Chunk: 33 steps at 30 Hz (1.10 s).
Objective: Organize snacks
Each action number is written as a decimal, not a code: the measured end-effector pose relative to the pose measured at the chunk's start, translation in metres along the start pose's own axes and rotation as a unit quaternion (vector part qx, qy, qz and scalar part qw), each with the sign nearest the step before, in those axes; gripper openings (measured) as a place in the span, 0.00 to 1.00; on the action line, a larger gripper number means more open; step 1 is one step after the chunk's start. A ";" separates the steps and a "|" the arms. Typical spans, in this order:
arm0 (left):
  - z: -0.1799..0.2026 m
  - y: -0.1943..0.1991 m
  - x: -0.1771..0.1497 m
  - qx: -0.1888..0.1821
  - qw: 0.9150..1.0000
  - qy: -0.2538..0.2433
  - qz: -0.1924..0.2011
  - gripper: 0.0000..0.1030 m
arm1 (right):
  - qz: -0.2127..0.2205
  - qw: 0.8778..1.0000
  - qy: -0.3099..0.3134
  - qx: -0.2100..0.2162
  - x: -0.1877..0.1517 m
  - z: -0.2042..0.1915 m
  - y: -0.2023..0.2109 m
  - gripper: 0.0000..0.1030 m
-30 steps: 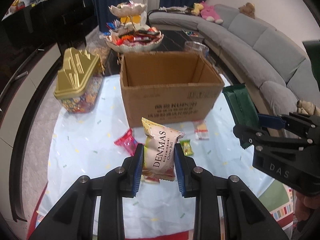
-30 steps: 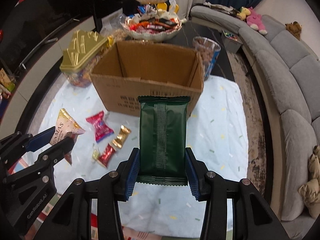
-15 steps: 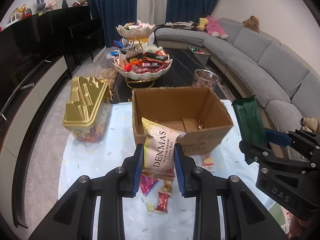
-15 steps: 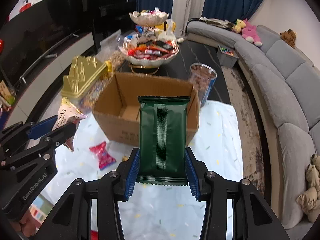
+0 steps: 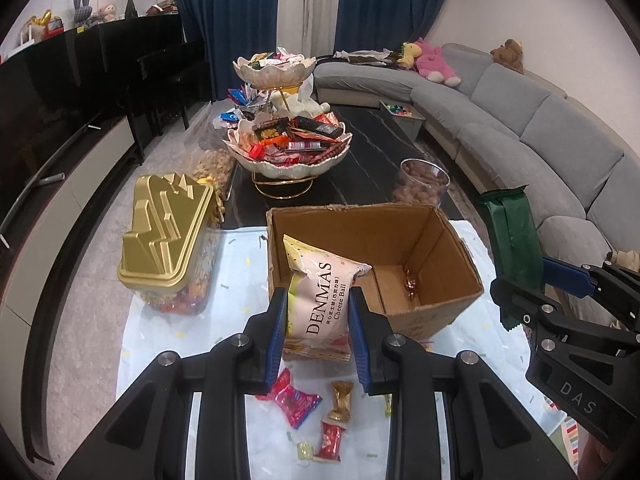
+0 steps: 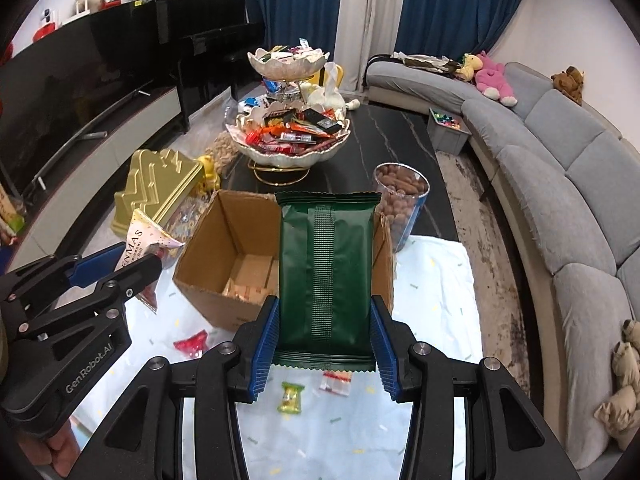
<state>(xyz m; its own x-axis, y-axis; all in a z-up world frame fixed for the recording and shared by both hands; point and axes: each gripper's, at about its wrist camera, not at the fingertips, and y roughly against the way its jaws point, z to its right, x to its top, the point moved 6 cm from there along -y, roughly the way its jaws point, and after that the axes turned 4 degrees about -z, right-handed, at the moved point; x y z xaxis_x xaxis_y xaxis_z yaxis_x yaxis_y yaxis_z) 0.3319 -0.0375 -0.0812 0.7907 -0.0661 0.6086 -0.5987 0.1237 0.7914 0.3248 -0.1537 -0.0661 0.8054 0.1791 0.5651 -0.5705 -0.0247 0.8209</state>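
My left gripper (image 5: 318, 320) is shut on a pale Denmas Cheese Ball bag (image 5: 322, 300), held above the near-left wall of an open cardboard box (image 5: 440, 240). My right gripper (image 6: 325, 338) is shut on a dark green snack pack (image 6: 326, 272), held upright in front of the box (image 6: 224, 236). The green pack (image 5: 510, 236) and right gripper also show at the right of the left wrist view. The Denmas bag (image 6: 140, 240) and left gripper show at the left of the right wrist view. The box holds a small gold-wrapped candy (image 5: 410, 282).
Loose candies (image 5: 294, 398) (image 6: 291, 397) lie on the white cloth in front of the box. A gold-lidded candy tin (image 5: 168, 232) stands left of the box. A tiered snack bowl (image 5: 288, 148) and a clear jar of brown snacks (image 6: 402, 196) stand behind it. A grey sofa (image 5: 540, 140) runs along the right.
Both grippers have risen and moved toward the box with their packs; the box inside now shows from above, and the loose candies lie below the left gripper.
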 end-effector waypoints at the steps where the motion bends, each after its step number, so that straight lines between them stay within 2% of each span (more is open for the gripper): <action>1: 0.000 0.000 0.000 0.000 1.000 0.000 0.000 0.29 | 0.001 1.000 -0.001 0.000 0.002 0.001 -0.001 0.44; 17: -0.002 -0.045 0.032 0.002 1.000 -0.004 0.003 0.29 | 0.024 1.000 -0.009 0.004 0.033 0.011 -0.032 0.44; 28: -0.003 -0.079 0.040 -0.002 1.000 0.001 -0.009 0.30 | 0.019 1.000 -0.013 0.007 0.045 0.019 -0.063 0.44; 30: -0.004 -0.081 0.041 -0.001 1.000 0.000 -0.009 0.33 | 0.019 1.000 -0.013 0.008 0.046 0.019 -0.068 0.45; 33: -0.004 -0.083 0.041 0.001 1.000 -0.001 -0.008 0.47 | 0.013 1.000 -0.010 0.007 0.046 0.019 -0.074 0.50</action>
<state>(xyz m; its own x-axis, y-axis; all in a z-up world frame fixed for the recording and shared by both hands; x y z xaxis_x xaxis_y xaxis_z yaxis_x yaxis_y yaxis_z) 0.4149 -0.0462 -0.1223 0.8003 -0.0707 0.5955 -0.5857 0.1204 0.8015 0.4075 -0.1627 -0.0992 0.7932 0.1588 0.5879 -0.5894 -0.0421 0.8067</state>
